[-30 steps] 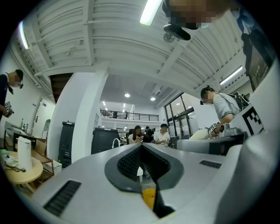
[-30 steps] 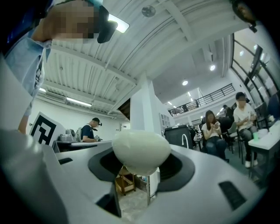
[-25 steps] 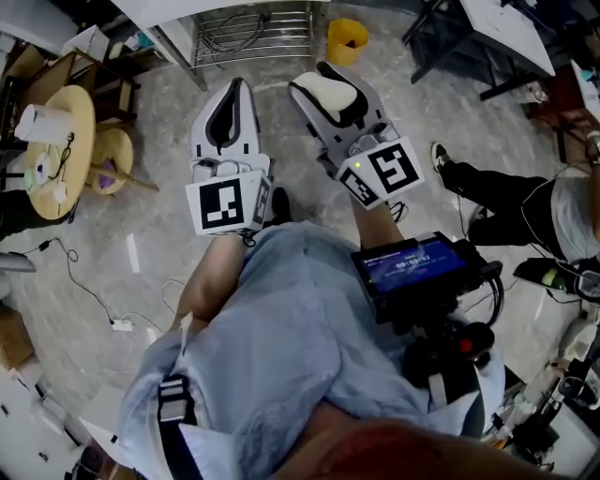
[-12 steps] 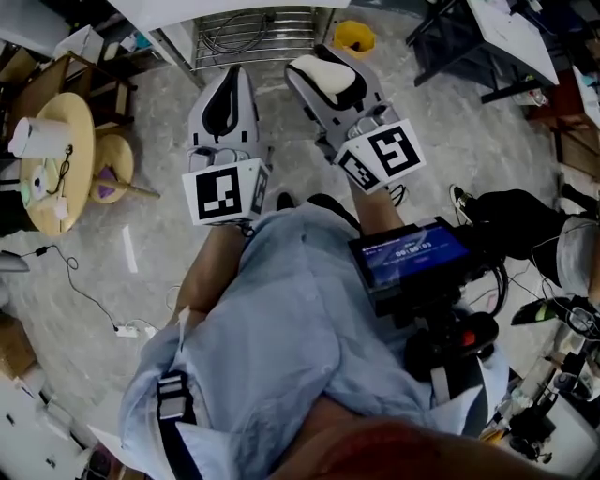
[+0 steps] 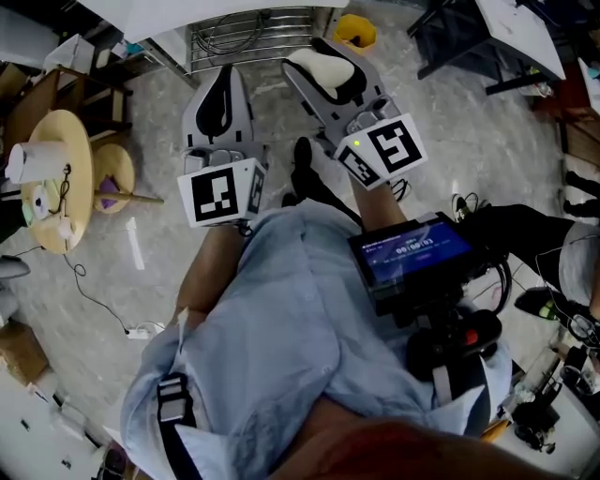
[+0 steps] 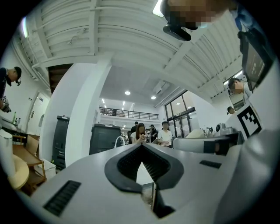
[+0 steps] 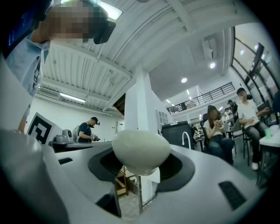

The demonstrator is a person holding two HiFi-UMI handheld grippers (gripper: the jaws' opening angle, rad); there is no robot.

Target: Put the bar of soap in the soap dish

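A white oval bar of soap [image 7: 141,152] sits pinched between the dark pads of my right gripper [image 7: 140,161], which is shut on it. In the head view the bar of soap [image 5: 319,67] shows at the tip of the right gripper [image 5: 328,75], held out over the floor ahead of the person's body. Beside it, my left gripper [image 5: 223,94] hangs level with it. In the left gripper view the left gripper [image 6: 141,151] has its jaws closed together with nothing between them. No soap dish appears in any view.
A round wooden table [image 5: 45,202] with a paper roll [image 5: 28,161] stands at the left. A wire rack [image 5: 248,23] and a yellow bin [image 5: 353,31] lie ahead. A screen unit [image 5: 412,258] hangs on the person's chest. Seated people [image 7: 216,127] are far off.
Both grippers keep their hold and their place before the body. The surroundings have shifted as the person walks, and a dark shoe now shows between the grippers.
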